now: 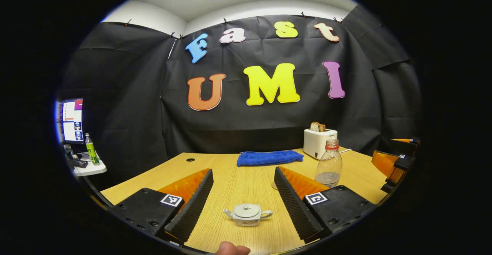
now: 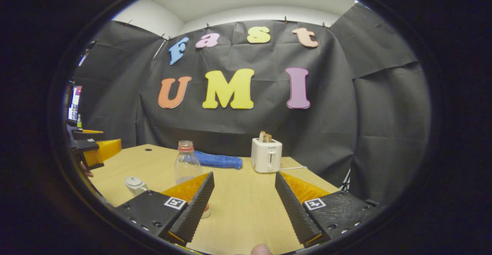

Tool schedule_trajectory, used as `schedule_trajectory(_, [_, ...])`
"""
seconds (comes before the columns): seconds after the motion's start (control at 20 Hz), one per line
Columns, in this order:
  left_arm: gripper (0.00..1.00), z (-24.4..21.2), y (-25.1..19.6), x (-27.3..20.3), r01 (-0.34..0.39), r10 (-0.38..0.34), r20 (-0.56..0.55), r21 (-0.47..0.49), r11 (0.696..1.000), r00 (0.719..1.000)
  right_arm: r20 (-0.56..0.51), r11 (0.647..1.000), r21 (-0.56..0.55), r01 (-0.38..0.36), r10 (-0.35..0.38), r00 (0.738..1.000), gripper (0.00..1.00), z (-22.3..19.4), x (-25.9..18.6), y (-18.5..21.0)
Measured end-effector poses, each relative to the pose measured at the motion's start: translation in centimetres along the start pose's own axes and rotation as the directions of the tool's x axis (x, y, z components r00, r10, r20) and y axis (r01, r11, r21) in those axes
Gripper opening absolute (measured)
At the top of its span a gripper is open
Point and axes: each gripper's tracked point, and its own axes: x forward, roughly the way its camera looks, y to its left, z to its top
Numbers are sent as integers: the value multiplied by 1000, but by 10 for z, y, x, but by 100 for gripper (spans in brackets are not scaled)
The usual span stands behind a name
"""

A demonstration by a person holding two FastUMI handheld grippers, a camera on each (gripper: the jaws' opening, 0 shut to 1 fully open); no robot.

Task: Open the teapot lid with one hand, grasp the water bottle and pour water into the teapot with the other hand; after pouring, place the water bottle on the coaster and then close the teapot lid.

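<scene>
A small white teapot [image 1: 247, 214] with its lid on sits on the wooden table [image 1: 246, 178], between and just ahead of my left gripper's [image 1: 243, 203] open fingers. A clear water bottle [image 1: 329, 165] with a red neck ring and no cap stands to the right of it, a little water in its bottom. In the right gripper view the bottle [image 2: 186, 164] stands left of centre, partly behind my left finger, and the teapot [image 2: 135, 184] is further left. My right gripper [image 2: 243, 205] is open and holds nothing. A coaster's edge [image 2: 206, 211] peeks out by that finger.
A white toaster [image 1: 319, 141] with bread in it stands at the table's back right, a folded blue towel [image 1: 269, 157] beside it. The other gripper [image 1: 396, 162] hangs at the right edge. A side desk with a monitor [image 1: 71, 120] and a green bottle [image 1: 91, 149] is far left.
</scene>
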Motion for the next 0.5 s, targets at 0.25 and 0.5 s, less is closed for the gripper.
schedule_trajectory(0.25, [100, -30, 14, -6, -19, 19, -53, 7, 1000, 998, -15, 1000, 2, -6, 6, 1000, 98, -14, 8, -10])
schedule_trajectory(0.5, [100, -65, 24, -8, -31, 33, -147, 16, 999, 989, -42, 1000, 8, -14, 15, 999, 95, -31, 13, -14])
